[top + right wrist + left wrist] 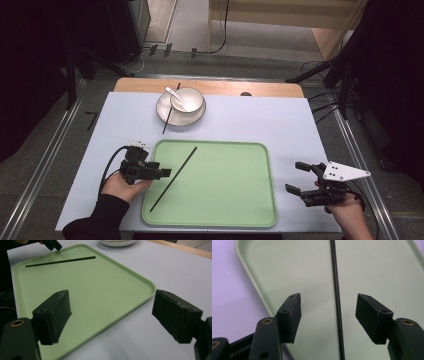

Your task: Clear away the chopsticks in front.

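Chopsticks are the work in hand: one black chopstick (pixel 173 178) already lies flat on the green tray (pixel 225 200), slanting from the tray's near-left corner up toward its far middle. That half looks done. A second chopstick (pixel 171 109) rests across the plate (pixel 162 111) under the bowl (pixel 187 100) at the far side of the mat (pixel 280 125), with a white spoon (pixel 175 95) in the bowl, so it likely has yet to be fetched.

Left tongs (pixel 165 173) hover at the tray's left rim, just beside the lower half of the tray chopstick; in the left gripper view the chopstick (pixel 336 295) runs between the parted jaws, touching neither pad, so it is let go. Right tongs (pixel 298 178) sit off the tray's right edge, jaws wide apart and empty, well apart from both chopsticks.
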`<state>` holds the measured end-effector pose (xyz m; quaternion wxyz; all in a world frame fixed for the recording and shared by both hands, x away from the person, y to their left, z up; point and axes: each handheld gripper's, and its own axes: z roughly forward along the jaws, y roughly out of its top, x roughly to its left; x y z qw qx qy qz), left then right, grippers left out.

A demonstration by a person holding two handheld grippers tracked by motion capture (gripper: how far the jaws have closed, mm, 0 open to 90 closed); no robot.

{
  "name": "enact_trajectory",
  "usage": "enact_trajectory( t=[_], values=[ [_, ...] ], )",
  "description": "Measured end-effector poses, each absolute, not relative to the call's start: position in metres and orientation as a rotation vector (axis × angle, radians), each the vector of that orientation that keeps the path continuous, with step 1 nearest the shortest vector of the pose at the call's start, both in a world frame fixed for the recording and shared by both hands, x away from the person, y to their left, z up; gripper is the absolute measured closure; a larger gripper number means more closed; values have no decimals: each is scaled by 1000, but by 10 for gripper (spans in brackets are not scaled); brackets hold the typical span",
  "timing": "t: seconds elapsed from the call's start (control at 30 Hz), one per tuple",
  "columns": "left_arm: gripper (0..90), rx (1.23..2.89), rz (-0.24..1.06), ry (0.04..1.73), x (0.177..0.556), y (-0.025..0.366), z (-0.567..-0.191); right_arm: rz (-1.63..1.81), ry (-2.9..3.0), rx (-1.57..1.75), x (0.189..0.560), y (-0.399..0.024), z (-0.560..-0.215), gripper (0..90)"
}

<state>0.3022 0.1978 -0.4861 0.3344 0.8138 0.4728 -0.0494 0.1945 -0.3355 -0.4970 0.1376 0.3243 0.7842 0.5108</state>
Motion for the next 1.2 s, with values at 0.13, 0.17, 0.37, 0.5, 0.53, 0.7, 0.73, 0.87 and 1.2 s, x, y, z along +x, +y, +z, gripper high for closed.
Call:
enact_trajectory(
  t=[0.13, 0.17, 0.37, 0.5, 0.53, 0.7, 0.73, 0.87, 1.2],
  values=[
    [349, 2101, -118, 1225, 313, 204, -482, 1479, 2262, 943, 193, -335, -496, 161],
    [328, 2104, -103, 1217, 322, 206, -480, 1475, 2263, 944, 192, -335, -496, 160],
    [298, 2111, -48, 1220, 349, 207, -466, 1473, 2268, 941, 193, -336, -497, 160],
    [289, 2101, -44, 1228, 368, 206, -456, 1479, 2264, 950, 193, -338, -498, 160],
    [289, 2103, -33, 1223, 372, 205, -453, 1479, 2264, 950, 193, -338, -498, 160],
    [288, 2100, 4, 1227, 394, 203, -445, 1479, 2267, 949, 193, -337, -498, 160],
    [289, 2106, 14, 1235, 398, 202, -445, 1479, 2268, 949, 193, -337, -498, 160],
    [302, 2125, 47, 1248, 415, 198, -443, 1475, 2266, 947, 194, -337, -498, 160],
    [309, 2172, 66, 1278, 452, 181, -451, 1481, 2267, 950, 193, -339, -498, 161]
  ],
)
